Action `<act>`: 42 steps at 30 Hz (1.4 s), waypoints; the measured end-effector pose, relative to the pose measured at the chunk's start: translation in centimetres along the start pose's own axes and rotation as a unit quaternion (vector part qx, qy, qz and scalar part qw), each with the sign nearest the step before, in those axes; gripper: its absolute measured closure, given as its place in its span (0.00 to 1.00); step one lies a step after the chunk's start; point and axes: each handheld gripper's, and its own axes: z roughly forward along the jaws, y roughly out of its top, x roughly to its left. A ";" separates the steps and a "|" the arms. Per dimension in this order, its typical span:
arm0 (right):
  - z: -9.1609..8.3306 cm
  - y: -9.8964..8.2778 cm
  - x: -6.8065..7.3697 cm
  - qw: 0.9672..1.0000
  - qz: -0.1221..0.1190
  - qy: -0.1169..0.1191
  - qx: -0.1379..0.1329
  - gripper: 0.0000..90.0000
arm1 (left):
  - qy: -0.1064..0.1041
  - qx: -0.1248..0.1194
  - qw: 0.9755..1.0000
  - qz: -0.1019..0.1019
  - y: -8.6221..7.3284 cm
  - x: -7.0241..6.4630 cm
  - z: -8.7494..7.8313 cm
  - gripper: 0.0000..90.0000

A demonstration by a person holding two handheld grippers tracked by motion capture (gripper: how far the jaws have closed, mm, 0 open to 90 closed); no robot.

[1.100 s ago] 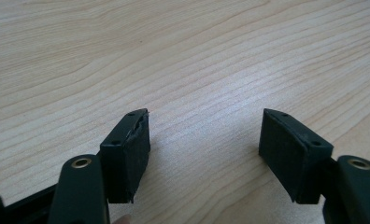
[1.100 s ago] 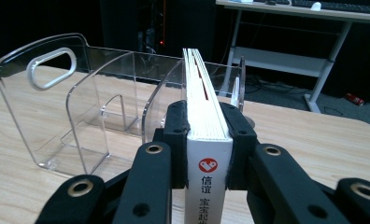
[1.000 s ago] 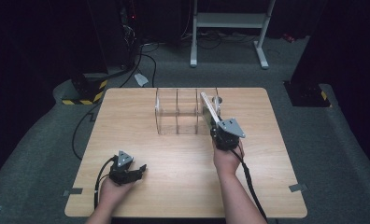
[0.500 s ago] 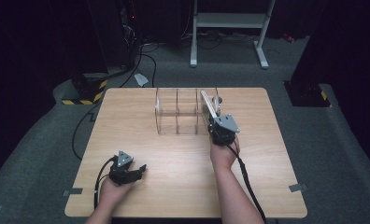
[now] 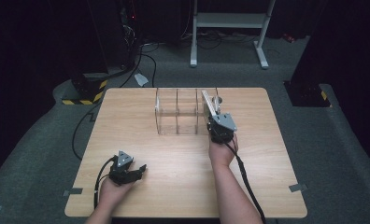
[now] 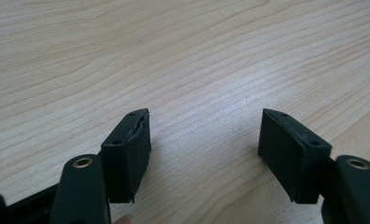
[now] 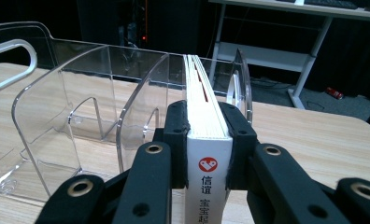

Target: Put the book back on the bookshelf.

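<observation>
A clear acrylic rack (image 5: 178, 112) with upright dividers stands at the far middle of the wooden table (image 5: 174, 163). My right gripper (image 5: 213, 119) is shut on a white-spined book (image 5: 208, 103) with a red logo, held upright on edge. In the right gripper view the book (image 7: 201, 88) reaches into the rightmost slot of the rack (image 7: 80, 98), and my right gripper (image 7: 209, 140) clamps its spine end from both sides. My left gripper (image 5: 137, 171) rests near the front left of the table. Its jaws stand open over bare table (image 6: 174, 56), with nothing held by my left gripper (image 6: 204, 154).
A cable (image 5: 245, 175) trails from the right gripper along the forearm to the table's front edge. Behind the table on the floor are a white stand (image 5: 230, 28), a black-and-yellow striped base (image 5: 82, 95) and loose cables. The rack's left slots hold nothing.
My right gripper has shifted a little to the left and toward the rack, carrying the book with it. The left gripper has stayed put.
</observation>
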 end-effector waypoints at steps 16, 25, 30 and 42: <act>-1.1 -1.8 -0.2 0.999 0.025 -0.010 0.018 0.81 | -0.002 0.001 1.000 0.001 0.0 0.0 0.0 0.39; -1.4 -2.4 -0.3 0.999 0.031 -0.012 0.018 0.77 | -0.002 0.000 1.000 0.003 0.0 0.0 0.0 0.39; -1.6 -2.2 -0.5 0.999 0.034 -0.003 0.017 0.68 | -0.002 0.000 1.000 0.005 0.0 0.0 0.0 0.39; -5.9 -2.8 -1.4 0.999 0.015 0.049 0.000 0.60 | -0.002 0.001 1.000 0.004 0.0 -0.1 0.0 0.39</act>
